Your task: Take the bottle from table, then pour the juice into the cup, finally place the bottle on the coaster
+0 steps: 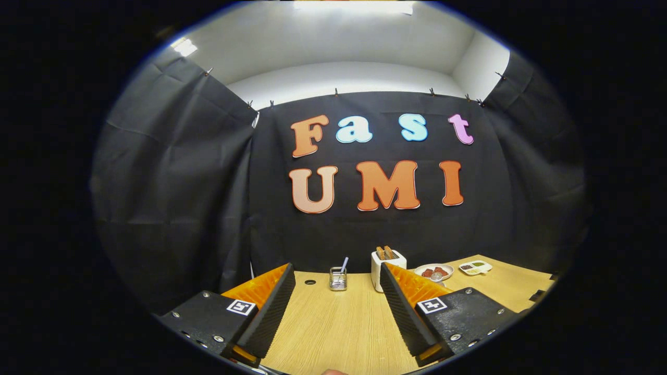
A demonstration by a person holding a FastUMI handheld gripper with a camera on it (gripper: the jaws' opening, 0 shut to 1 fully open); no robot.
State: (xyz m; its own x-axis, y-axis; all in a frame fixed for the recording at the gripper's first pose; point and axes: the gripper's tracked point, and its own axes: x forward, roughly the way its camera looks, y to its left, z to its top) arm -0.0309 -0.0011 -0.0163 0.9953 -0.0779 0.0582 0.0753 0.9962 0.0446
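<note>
Gripper [337, 291] spread wide over bare bench [338, 333], fingers pinching nothing, aimed level toward the far edge. Small wire holder [338, 279] with a straw-like stick just beyond the fingers, near the far edge; white toaster [386, 268] with two slices close beside it, partly behind the right finger. Plate [434, 271] of food and small tray [475, 267] farther along toward the far right corner. Bottle, cup and coaster not to be placed from this angle, so stage of the pouring job left unjudged. Open stance suited equally to reaching for something or having let go.
</note>
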